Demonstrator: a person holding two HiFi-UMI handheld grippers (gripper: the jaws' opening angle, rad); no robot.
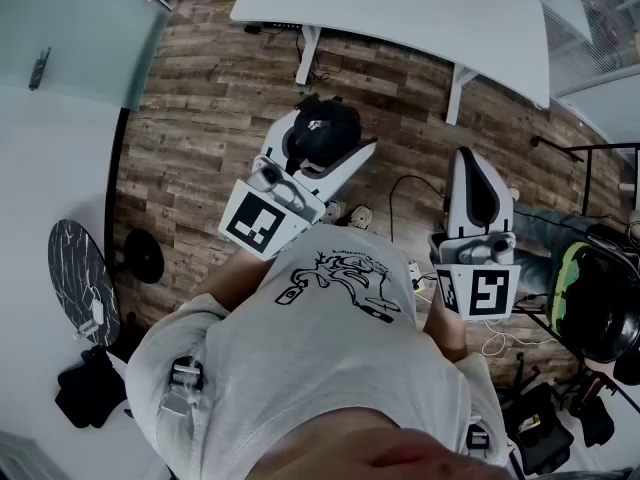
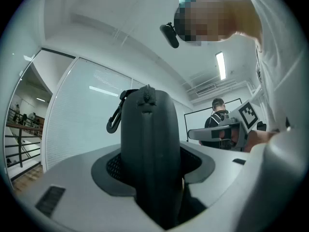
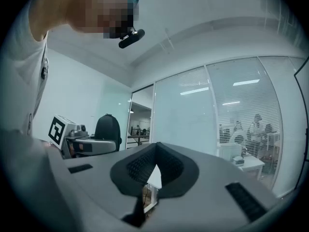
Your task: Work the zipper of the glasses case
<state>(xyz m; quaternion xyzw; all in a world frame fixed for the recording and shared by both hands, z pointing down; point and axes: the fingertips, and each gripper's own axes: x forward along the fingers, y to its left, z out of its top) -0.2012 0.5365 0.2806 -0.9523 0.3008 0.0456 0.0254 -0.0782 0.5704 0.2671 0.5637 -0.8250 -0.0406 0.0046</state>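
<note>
A black glasses case stands between the jaws of my left gripper, which is shut on it and held out in front of the person's chest. In the left gripper view the case fills the gap between the pads and stands upright. Its zipper pull sits at the top and a carabiner clip hangs on its left. My right gripper is held to the right, apart from the case. Its pads are together with nothing between them. From the right gripper view the case shows at the far left.
A white table stands ahead over a wooden floor. Cables and black bags lie at the right, a dark round object at the left. Glass walls surround the room, and a person stands far off.
</note>
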